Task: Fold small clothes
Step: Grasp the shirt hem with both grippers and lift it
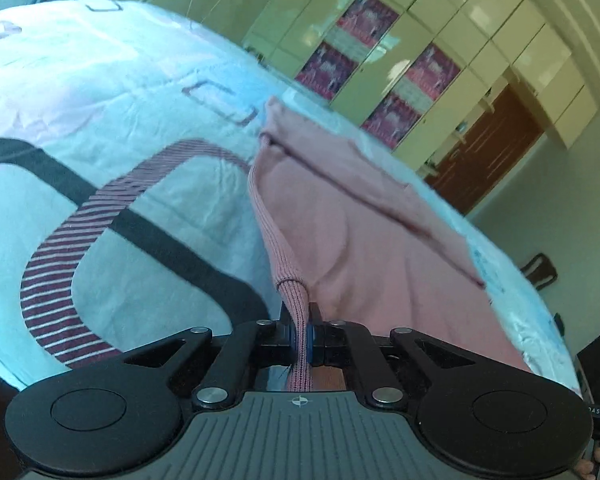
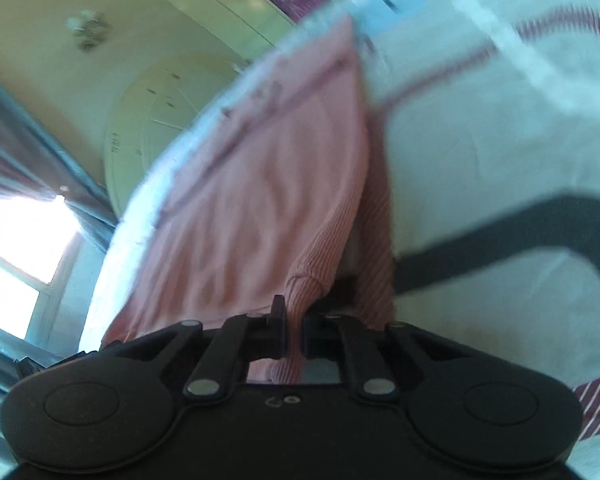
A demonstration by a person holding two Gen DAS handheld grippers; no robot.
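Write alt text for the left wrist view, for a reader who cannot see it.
The left gripper has its jaws shut on the ribbed edge of a pink garment, which stretches away over a bed. The bedsheet is pale with black and striped bands; cream wardrobes stand behind.

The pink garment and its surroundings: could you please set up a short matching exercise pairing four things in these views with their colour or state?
Things:
1. pink garment
2. left gripper
3. bedsheet
4. door

Descriptions:
A. brown wood, at the far wall
B. pale, printed with dark and striped bands
C. ribbed hem pinched by both grippers, the right gripper included
D. shut on a ribbed hem

Pairs: 1-C, 2-D, 3-B, 4-A
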